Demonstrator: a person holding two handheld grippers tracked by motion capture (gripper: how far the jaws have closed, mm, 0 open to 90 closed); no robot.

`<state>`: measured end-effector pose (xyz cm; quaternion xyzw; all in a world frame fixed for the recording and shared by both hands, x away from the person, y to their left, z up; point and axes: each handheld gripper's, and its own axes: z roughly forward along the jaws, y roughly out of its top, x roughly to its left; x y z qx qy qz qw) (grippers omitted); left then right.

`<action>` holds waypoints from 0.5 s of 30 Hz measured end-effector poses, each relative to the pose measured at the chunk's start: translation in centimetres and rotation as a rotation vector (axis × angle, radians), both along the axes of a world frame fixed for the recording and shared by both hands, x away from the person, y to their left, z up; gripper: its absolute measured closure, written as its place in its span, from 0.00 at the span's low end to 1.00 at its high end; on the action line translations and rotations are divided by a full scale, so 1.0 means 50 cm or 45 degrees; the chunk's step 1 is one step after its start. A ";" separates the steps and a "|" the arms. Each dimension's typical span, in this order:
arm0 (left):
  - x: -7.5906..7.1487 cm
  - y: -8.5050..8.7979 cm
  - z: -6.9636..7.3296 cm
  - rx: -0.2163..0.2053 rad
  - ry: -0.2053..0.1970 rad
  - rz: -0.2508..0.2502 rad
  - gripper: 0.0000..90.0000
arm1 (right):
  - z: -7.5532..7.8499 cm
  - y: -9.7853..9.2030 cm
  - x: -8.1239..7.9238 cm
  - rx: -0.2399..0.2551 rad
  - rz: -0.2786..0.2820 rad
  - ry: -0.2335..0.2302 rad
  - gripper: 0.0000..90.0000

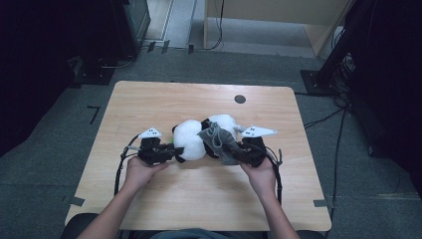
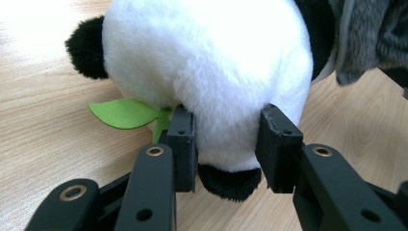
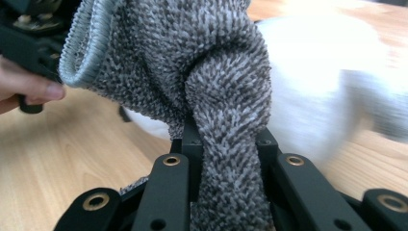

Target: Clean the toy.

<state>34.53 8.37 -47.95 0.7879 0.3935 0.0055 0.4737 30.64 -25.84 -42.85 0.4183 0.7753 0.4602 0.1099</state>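
In the high view, one light wooden table (image 1: pixel 149 99) fills the middle of the frame, with two forearms entering from the bottom edge. Left of centre, the left gripper (image 1: pixel 171 152) has its two jaws pinching the white belly of a single black-and-white plush panda toy (image 1: pixel 191 139). In the left gripper view the two black pads (image 2: pixel 185 139) press into the white fur on either side, above one black foot. One green felt leaf (image 2: pixel 125 113) sticks out at the middle left of that frame, lying on the wood.

The panda lies on the table at the centre of the high view, between the two grippers. Over its right part hangs one grey knitted sock-like cloth (image 1: pixel 219 142). Right of centre, the right gripper (image 1: pixel 239 152) has its jaws clamped on that cloth. In the right gripper view the grey fabric (image 3: pixel 226 144) bunches up between the two jaws, its ribbed cuff at the upper left, the panda blurred white behind it.
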 end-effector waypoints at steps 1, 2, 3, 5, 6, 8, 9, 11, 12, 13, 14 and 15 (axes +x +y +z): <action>0.000 0.000 0.000 -0.002 0.001 0.001 0.70 | 0.001 -0.010 0.001 0.003 -0.017 0.003 0.84; 0.000 0.000 0.000 -0.002 0.002 0.003 0.70 | 0.001 -0.018 0.003 0.003 -0.032 0.002 0.84; 0.001 0.000 0.000 -0.003 0.001 0.004 0.70 | 0.000 -0.030 0.005 0.003 -0.058 0.005 0.84; 0.001 0.001 0.000 -0.005 0.004 0.007 0.70 | -0.004 -0.047 0.010 0.013 -0.088 0.020 0.84; 0.001 0.001 0.000 -0.006 0.004 0.008 0.70 | -0.011 -0.065 0.016 0.020 -0.120 0.042 0.84; 0.002 0.001 0.000 -0.007 0.005 0.009 0.70 | -0.014 -0.070 0.018 0.022 -0.129 0.048 0.84; 0.002 0.001 0.000 -0.007 0.005 0.010 0.70 | -0.017 -0.076 0.020 0.019 -0.143 0.055 0.84; 0.002 0.001 0.000 -0.006 0.003 0.011 0.70 | -0.027 -0.090 0.026 0.017 -0.174 0.078 0.84; 0.002 0.001 0.000 -0.005 0.003 0.012 0.70 | -0.031 -0.093 0.028 0.013 -0.185 0.087 0.84; 0.002 0.001 -0.001 -0.006 0.003 0.013 0.70 | -0.037 -0.098 0.031 0.009 -0.203 0.105 0.84; 0.002 0.001 -0.001 -0.006 0.003 0.014 0.70 | -0.045 -0.102 0.034 0.007 -0.211 0.127 0.84; 0.002 0.001 -0.001 -0.007 0.003 0.014 0.70 | -0.055 -0.105 0.038 0.004 -0.221 0.149 0.84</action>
